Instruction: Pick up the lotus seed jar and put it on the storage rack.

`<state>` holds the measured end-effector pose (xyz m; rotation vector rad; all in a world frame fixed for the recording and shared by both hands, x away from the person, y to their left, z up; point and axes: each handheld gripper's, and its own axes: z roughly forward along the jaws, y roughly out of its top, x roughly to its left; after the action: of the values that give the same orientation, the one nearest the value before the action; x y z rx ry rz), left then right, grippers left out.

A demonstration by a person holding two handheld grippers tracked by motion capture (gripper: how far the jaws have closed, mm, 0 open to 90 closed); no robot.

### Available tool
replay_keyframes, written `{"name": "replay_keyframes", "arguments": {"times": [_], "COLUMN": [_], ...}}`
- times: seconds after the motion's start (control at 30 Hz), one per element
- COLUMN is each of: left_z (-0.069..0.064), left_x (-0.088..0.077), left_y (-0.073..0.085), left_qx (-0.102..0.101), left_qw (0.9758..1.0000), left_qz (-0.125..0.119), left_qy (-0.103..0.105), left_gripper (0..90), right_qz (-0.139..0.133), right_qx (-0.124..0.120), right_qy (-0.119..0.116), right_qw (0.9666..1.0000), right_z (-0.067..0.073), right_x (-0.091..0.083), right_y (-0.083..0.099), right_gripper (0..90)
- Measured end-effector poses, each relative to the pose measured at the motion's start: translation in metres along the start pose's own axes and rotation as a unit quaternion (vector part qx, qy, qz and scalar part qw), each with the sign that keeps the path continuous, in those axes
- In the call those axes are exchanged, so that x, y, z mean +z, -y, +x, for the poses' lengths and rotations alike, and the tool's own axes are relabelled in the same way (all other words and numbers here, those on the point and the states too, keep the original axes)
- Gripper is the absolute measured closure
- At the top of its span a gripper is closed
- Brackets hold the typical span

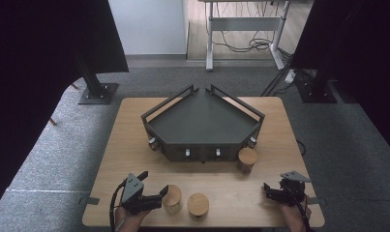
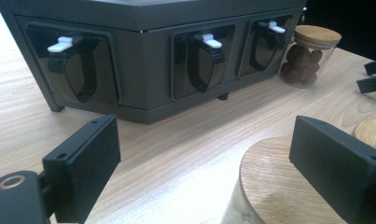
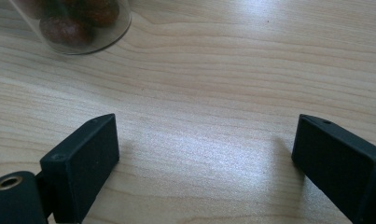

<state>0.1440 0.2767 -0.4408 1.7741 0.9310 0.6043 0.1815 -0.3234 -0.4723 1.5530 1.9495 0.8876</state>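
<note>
Hovering with jaws spread, the left gripper (image 1: 156,194) nears a jar (image 1: 172,198); the right gripper (image 1: 271,191) gapes empty, tray (image 1: 202,123) bare.

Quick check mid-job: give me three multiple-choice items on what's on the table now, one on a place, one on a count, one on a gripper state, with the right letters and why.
1. Where is the jar of dark round pieces?
A. on the rack's top tray
B. on the table by the rack's front right corner
C. between the left gripper's jaws

2. How many wooden-lidded jars are on the table?
A. one
B. two
C. three

3. How is the right gripper?
A. open over bare wood
B. shut on a jar
C. shut, empty

Answers: 1 B, it stands beside the dark rack. 2 C, two near the left gripper, one by the rack. 3 A, its jaws stand wide apart.
</note>
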Motion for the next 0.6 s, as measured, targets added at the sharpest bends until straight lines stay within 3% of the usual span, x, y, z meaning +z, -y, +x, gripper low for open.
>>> {"name": "replay_keyframes", "arguments": {"times": [0.6], "left_z": [-0.007], "left_x": [0.0047], "left_y": [0.0013], "left_qx": [0.002], "left_qw": [0.9997], "left_qz": [0.001], "left_qy": [0.024], "left_gripper": [8.5], "right_qz": [0.0], "right_qx": [0.0], "right_qy": [0.0], "right_qw": [1.0], "right_z": [-0.0001], "right_x": [0.0001], "right_y": [-0.0001], "right_gripper": [6.6]}}
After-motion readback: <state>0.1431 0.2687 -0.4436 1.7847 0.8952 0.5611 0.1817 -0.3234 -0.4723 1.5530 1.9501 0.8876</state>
